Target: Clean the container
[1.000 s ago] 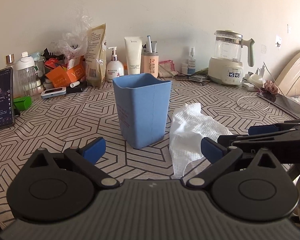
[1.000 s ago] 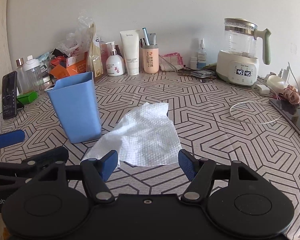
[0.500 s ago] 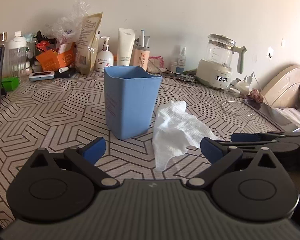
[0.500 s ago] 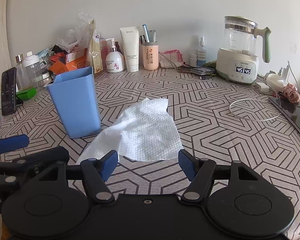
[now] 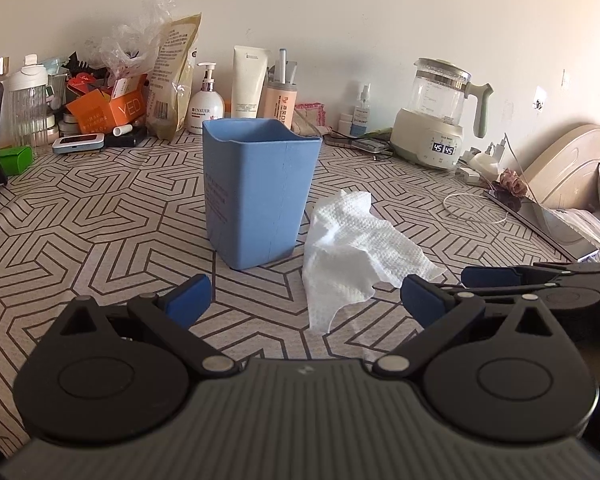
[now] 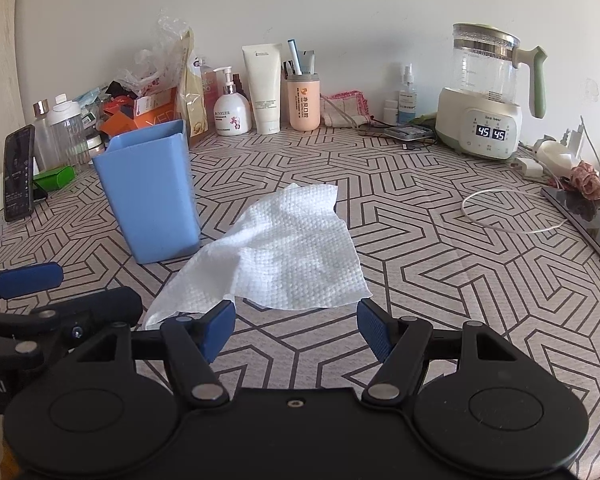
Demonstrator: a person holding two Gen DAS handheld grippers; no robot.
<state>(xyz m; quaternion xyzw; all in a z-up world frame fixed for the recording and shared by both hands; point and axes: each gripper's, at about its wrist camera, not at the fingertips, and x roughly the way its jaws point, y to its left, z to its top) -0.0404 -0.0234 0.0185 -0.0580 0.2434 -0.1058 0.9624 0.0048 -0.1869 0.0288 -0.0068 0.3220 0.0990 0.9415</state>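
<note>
On the patterned tablecloth, at the twelve o'clock of the left wrist view, stands the blue container, upright and open at the top, its rim squared with rounded corners. Just beside its base, toward four o'clock, lies a white paper towel, crumpled and partly flat on the cloth; whether it touches the container's foot cannot be told from either view. The left gripper hangs low over the table at six o'clock of its own view, its blue-padded fingers spread wide and holding nothing. The container sits ahead of the gap between them, well short of the pads.

In the right wrist view the same container stands at ten o'clock and the towel spreads at the centre. The right gripper has its fingers parted too, empty, with the near edge of the towel lying just ahead of the fingertips. Each tool shows in the other's view: the right one at three o'clock of the left view, the left one at nine o'clock of the right view.

Along the wall at twelve o'clock stand a pump bottle, a white tube and a peach cup with pens. A glass kettle on its base reads 45 at two o'clock, and a phone leans upright at nine o'clock.
</note>
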